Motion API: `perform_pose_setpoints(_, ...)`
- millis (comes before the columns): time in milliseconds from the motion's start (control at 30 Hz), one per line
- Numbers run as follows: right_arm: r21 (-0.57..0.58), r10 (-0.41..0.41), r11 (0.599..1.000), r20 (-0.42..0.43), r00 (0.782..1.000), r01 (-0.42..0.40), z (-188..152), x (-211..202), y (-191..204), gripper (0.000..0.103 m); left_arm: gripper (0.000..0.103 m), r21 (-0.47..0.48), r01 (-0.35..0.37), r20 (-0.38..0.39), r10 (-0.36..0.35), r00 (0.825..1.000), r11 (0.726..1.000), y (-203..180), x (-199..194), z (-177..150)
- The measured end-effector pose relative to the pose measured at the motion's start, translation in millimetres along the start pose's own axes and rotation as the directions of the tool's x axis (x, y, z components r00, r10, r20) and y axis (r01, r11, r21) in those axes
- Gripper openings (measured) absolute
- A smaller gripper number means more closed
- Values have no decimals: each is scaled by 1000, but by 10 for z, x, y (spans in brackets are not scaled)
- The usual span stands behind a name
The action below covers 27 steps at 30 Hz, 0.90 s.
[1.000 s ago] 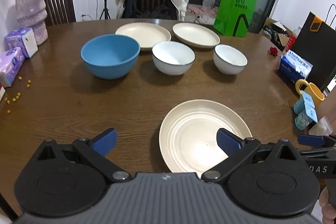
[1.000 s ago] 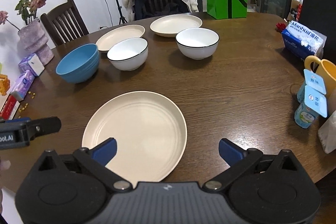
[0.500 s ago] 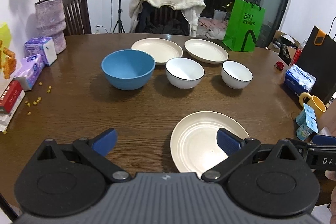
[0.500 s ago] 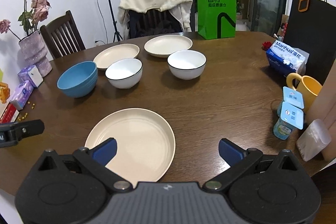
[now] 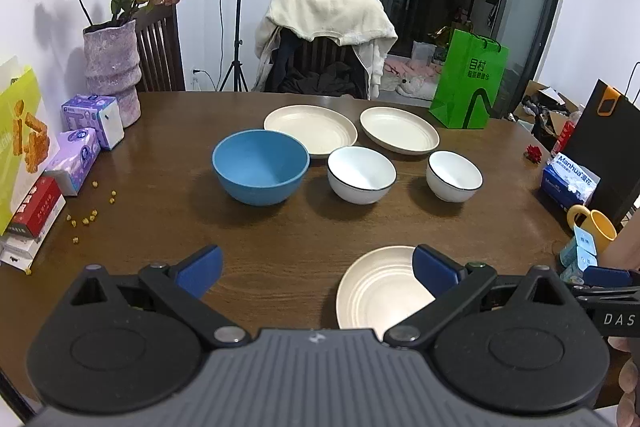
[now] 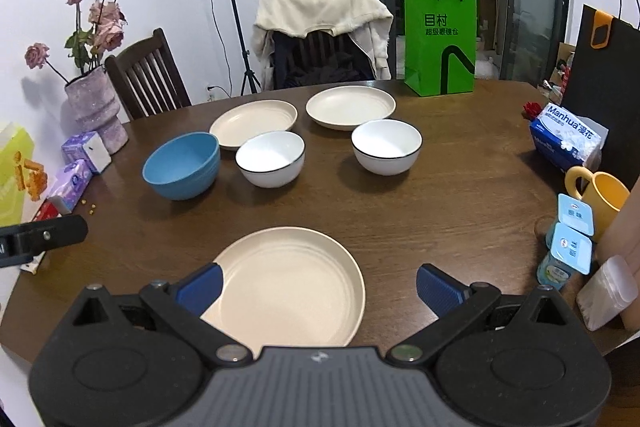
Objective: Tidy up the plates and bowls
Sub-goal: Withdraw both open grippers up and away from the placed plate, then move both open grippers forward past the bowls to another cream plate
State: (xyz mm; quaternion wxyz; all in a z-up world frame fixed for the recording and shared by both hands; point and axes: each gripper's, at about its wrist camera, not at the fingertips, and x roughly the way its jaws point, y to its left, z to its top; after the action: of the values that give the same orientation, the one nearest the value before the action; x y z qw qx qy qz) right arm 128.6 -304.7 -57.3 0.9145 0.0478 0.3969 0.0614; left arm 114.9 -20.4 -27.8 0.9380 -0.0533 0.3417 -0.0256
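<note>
Matte black left gripper [image 5: 316,265] with two round disc housings, angled link arms, silver pivot screws, ribbed grey centre plate bearing a small white logo, ribbed dark blue fingertips [image 5: 199,266]. Same build on the right gripper [image 6: 318,285], white letters "DAS" on its black side. Bare skin at the frame's lower right edge.
</note>
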Motion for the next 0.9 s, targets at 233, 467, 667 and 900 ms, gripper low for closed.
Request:
perform_pose_setpoints(233,16,0,1000,-7,1000,0,153,97,58,103,103,-9,-2,3,2,1000,1000,152,127,219)
perform_pose_setpoints(467,30,-13,999,-9,1000,13,337,234,129,103,103,-2,-5,-5,5,1000,1000,303,272,447)
perform_pose_setpoints(667,40,-6,999,-25,1000,7,524,388,219,103,103,13,-6,-9,6,1000,1000,450,412,636)
perform_pose_setpoints(900,55,-7,998,-35,999,9,821,593,313,103,103,24,-11,-7,11,1000,1000,621,609,898)
